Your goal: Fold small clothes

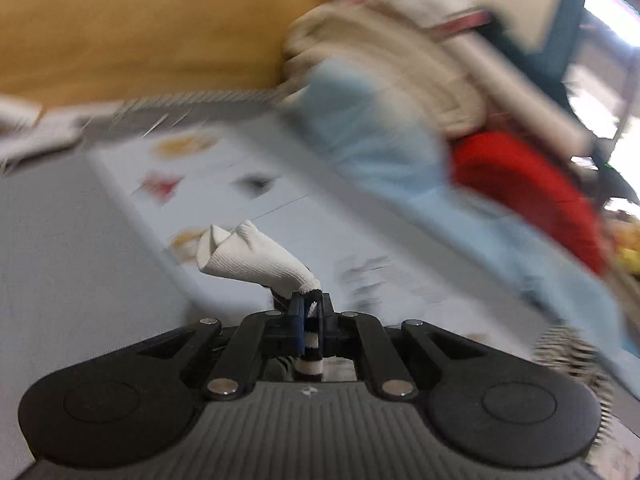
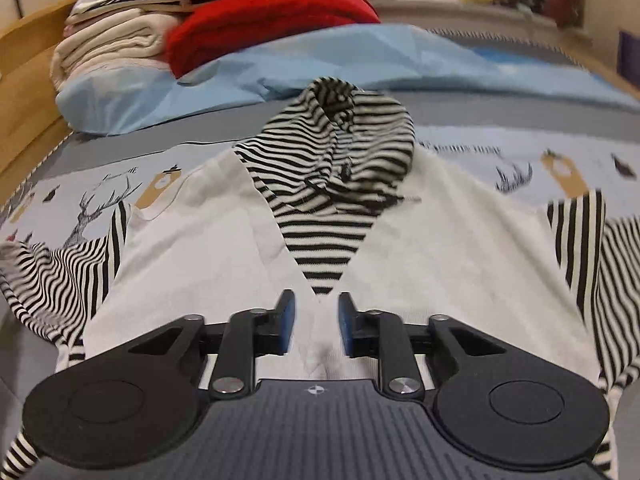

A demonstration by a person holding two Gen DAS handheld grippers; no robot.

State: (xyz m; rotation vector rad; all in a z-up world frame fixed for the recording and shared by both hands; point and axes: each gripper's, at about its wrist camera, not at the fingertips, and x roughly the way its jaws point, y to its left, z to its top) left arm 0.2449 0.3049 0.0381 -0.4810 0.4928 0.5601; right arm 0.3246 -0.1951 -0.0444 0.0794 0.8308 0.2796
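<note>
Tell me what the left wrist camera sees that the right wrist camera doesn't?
Only the left wrist view shows the left gripper shut on a white ribbed cuff of fabric.

Only the right wrist view shows the right gripper, jaws apart over a white garment with a black-and-white striped hood.

Both show the red folded fabric and the light blue pillow.

1. The small knit garment has white front panels and a hood and sleeves in black-and-white stripes.
2. The flat bed sheet is pale grey-blue, printed with black deer and tan shapes.
3. The soft pillow is light blue.
4. The folded blanket is red.
5. The stacked folded towels are cream.
6. The ribbed cuff is white.
</note>
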